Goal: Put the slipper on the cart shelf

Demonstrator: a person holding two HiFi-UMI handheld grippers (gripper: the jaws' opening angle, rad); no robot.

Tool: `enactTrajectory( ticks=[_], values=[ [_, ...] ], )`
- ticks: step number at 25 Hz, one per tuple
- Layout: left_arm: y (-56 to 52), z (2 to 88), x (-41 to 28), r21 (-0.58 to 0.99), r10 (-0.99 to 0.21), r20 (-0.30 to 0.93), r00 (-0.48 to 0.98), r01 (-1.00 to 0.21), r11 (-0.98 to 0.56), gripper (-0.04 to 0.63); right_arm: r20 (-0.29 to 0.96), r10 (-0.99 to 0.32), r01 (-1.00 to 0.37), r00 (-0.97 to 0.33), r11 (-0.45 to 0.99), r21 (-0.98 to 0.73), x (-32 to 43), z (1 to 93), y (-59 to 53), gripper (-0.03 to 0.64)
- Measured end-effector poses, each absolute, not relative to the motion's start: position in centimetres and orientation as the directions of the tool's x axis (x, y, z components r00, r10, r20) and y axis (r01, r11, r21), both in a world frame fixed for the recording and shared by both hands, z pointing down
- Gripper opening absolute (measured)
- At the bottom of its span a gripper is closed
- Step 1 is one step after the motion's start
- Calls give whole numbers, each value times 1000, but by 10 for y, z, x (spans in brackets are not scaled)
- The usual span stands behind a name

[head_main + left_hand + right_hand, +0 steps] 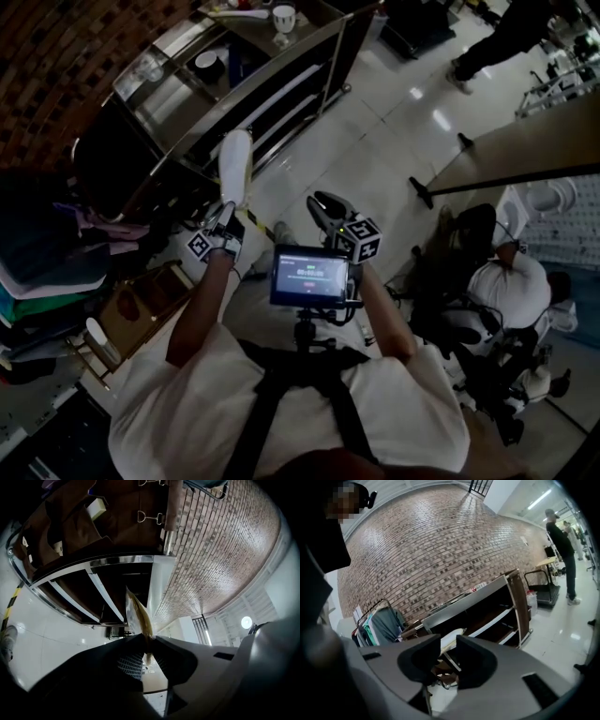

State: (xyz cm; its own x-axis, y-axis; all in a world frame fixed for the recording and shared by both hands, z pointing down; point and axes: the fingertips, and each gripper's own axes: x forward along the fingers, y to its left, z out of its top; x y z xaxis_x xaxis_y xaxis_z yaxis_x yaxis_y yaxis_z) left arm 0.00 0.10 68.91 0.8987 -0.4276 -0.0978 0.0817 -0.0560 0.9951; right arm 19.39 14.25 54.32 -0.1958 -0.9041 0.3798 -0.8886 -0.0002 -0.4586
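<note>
While our left gripper (227, 212) pinches the slipper (235, 165) and our right gripper (325, 203) hangs open and empty, it is not on the far cart (274, 92) yet.

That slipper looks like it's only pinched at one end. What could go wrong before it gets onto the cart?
1. The left hand-held gripper grips only the thin end of the slipper, and most of it sticks out. It might slip free or twist.
2. That long free end could knock the metal rail of the cart instead of sliding cleanly onto a shelf.
</note>
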Motion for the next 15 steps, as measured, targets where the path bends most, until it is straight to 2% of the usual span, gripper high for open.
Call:
enactTrajectory(
  ticks=[6, 15],
  values=[
    [-35, 706, 38, 995, -471, -86, 878, 56, -77, 60, 392, -896, -876, -207, -9, -482, 252, 559, 109, 135],
    [-49, 702, 65, 995, -532, -84, 842, 48, -82, 60, 395, -864, -859, -312, 78, -506, 270, 569, 56, 135]
  ],
)
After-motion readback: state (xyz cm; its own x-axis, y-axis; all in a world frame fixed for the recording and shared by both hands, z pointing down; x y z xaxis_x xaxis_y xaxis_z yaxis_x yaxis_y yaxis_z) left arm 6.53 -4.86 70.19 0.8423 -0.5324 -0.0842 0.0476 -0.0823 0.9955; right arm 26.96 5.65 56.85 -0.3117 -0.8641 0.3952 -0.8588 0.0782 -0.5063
